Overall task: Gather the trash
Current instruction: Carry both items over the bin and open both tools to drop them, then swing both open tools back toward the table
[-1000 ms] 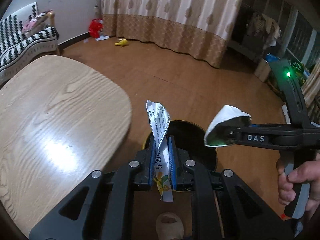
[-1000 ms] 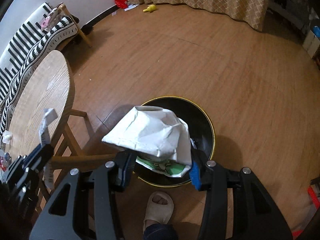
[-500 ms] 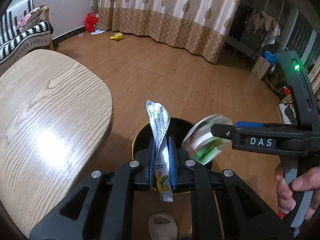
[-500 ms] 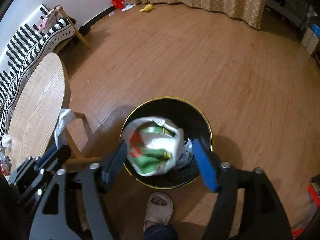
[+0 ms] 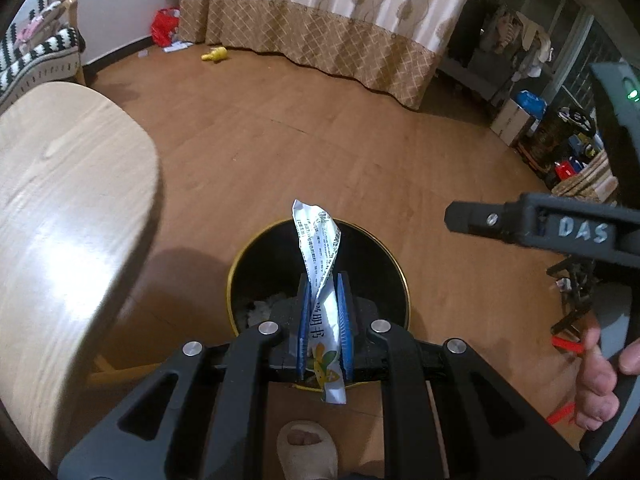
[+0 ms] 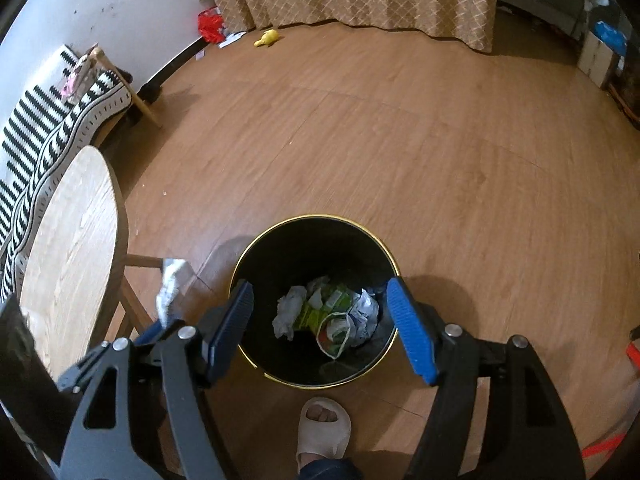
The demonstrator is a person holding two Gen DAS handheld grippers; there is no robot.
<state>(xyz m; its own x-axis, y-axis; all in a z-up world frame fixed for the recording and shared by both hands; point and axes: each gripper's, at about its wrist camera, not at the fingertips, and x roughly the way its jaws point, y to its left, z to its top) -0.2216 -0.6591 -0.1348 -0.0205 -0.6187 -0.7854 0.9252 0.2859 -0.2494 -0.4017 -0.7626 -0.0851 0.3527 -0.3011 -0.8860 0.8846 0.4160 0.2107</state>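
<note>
While the left gripper point(image 5: 323, 320) hung over the black, gold-rimmed trash bin point(image 5: 394, 276), its jaws were clamped on a twisted printed wrapper point(image 5: 318, 248) that stood up between the 2 blue pads point(image 5: 305, 320) and poked out below them. In the right wrist view the same wrapper point(image 6: 172, 288) showed at the left, beside the edge of the wooden surface point(image 6: 68, 240).

Over the bin point(image 6: 256, 248) the right gripper point(image 6: 322, 316) had its jaws spread wide, having just been opening, with nothing between the pads point(image 6: 408, 336). Below them, at the bottom of the bin, lay a green and white snack bag point(image 6: 334, 320) among crumpled white paper point(image 6: 288, 310) and other scraps. From the left wrist view only 1 black finger of the right gripper point(image 5: 480, 220) reached in from the right, marked DAS, with the person's hand point(image 5: 600, 376) on its handle at the frame's edge.

A foot in a pale slipper point(image 6: 322, 428) stood on the wooden floor point(image 6: 400, 140) just beside the bin. Farther off, near a patterned curtain point(image 5: 320, 20), lay a small yellow object point(image 5: 214, 55) and a red bag point(image 5: 164, 26). A black and white striped seat point(image 6: 48, 120) stood past the surface against the wall.
</note>
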